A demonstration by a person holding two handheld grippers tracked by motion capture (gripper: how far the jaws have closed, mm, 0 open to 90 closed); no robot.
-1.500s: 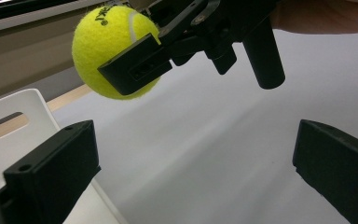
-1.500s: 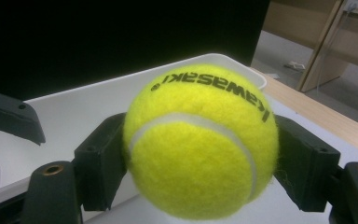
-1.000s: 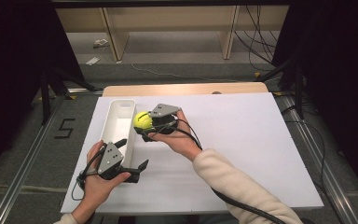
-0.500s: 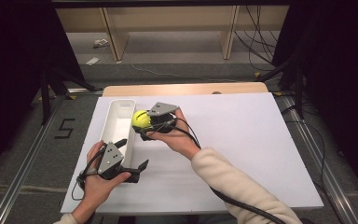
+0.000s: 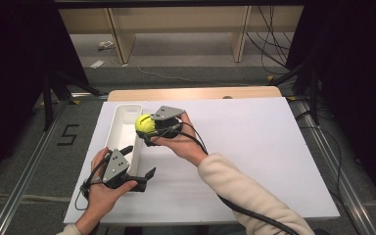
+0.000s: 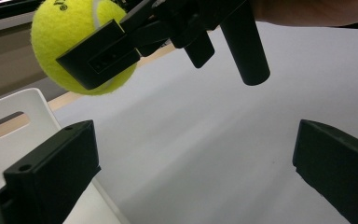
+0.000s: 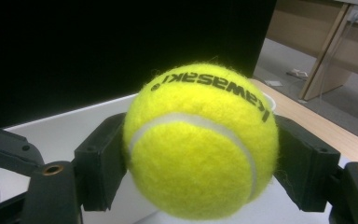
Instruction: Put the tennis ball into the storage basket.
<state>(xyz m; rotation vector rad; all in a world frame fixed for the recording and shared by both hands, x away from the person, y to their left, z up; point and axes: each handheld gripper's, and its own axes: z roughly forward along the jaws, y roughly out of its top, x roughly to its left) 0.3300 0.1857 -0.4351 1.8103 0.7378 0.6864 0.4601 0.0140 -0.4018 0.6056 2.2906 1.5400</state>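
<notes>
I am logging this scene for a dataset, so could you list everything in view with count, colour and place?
tennis ball: one, yellow with black lettering, clamped between the right gripper's jaws, at the white bin's far right rim.
white bin: one, long and open-topped, at the left part of the table, nothing seen inside.
table: one, white sheet over a wooden top, wood showing at the far edge.
floor marking "5": one, black, left of the table.
right gripper: one, black with grey plate, held over the bin's edge.
left gripper: one, black with grey plate, jaws apart, near the bin's near end.
</notes>
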